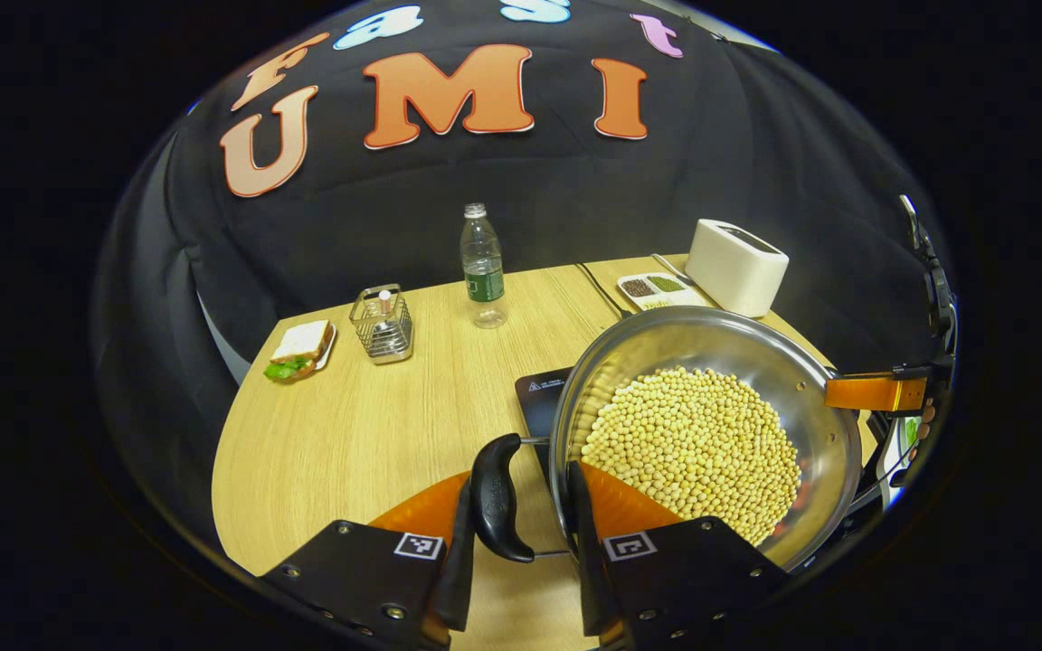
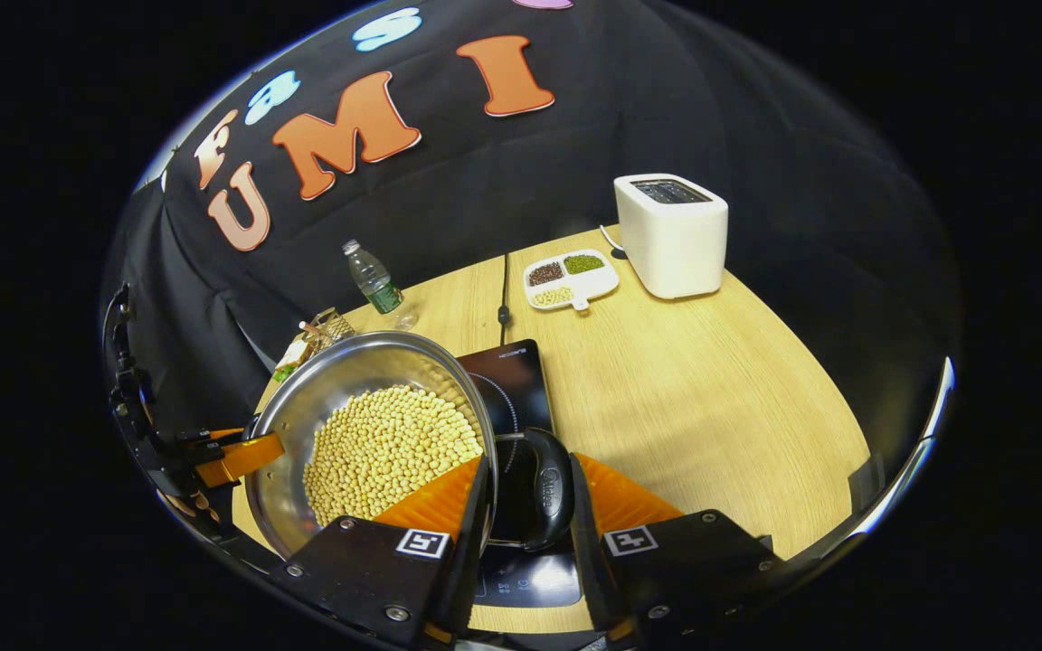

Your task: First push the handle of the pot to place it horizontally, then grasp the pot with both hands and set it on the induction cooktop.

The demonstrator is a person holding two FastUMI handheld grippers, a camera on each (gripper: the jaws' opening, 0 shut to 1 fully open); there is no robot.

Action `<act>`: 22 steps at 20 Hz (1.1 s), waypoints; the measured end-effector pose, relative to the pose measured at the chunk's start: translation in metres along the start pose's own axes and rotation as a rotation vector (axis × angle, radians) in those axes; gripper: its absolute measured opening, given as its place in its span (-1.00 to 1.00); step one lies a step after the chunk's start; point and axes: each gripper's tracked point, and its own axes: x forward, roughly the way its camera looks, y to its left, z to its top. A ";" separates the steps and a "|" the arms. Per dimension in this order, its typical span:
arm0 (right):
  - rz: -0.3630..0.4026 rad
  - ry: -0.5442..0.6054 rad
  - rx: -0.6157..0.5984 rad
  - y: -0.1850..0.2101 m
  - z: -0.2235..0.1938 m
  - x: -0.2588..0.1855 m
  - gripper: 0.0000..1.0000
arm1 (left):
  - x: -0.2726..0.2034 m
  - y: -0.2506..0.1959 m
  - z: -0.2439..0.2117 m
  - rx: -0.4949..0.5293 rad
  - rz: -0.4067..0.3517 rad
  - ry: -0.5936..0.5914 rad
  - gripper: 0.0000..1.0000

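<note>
A steel pot [image 1: 720, 339] [image 2: 354, 362] full of soybeans [image 1: 693, 443] hangs between both grippers over the black induction cooktop [image 2: 512, 380] [image 1: 539, 398]. My left gripper [image 1: 521, 484] is shut on the pot's black handle [image 1: 498, 497], one finger outside it and the other reaching over the rim. My right gripper [image 2: 530, 463] is shut the same way on the opposite black handle [image 2: 546, 488]. Each gripper appears across the pot in the other's view: right gripper [image 1: 878, 393], left gripper [image 2: 236, 457]. Whether the pot's base touches the cooktop is hidden.
On the wooden table [image 2: 711, 389] stand a white toaster [image 2: 671, 233] and a divided dish of beans [image 2: 571, 276] at the back. A water bottle [image 1: 483, 267], a wire basket [image 1: 382, 323] and a sandwich on a plate [image 1: 302, 349] sit on the other side.
</note>
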 end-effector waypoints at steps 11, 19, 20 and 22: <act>0.006 0.028 0.048 -0.016 -0.005 0.017 -0.02 | 0.040 -0.016 -0.010 -0.012 -0.015 0.062 -0.02; 0.011 -0.113 -0.044 -0.005 0.019 -0.027 0.89 | -0.007 0.019 0.026 0.138 0.151 -0.117 0.81; 0.016 -0.147 -0.058 -0.001 0.026 -0.044 0.91 | -0.024 0.025 0.043 0.148 0.186 -0.187 0.79; 0.041 -0.231 -0.075 0.011 0.046 -0.076 0.91 | -0.065 0.027 0.076 0.115 0.211 -0.318 0.77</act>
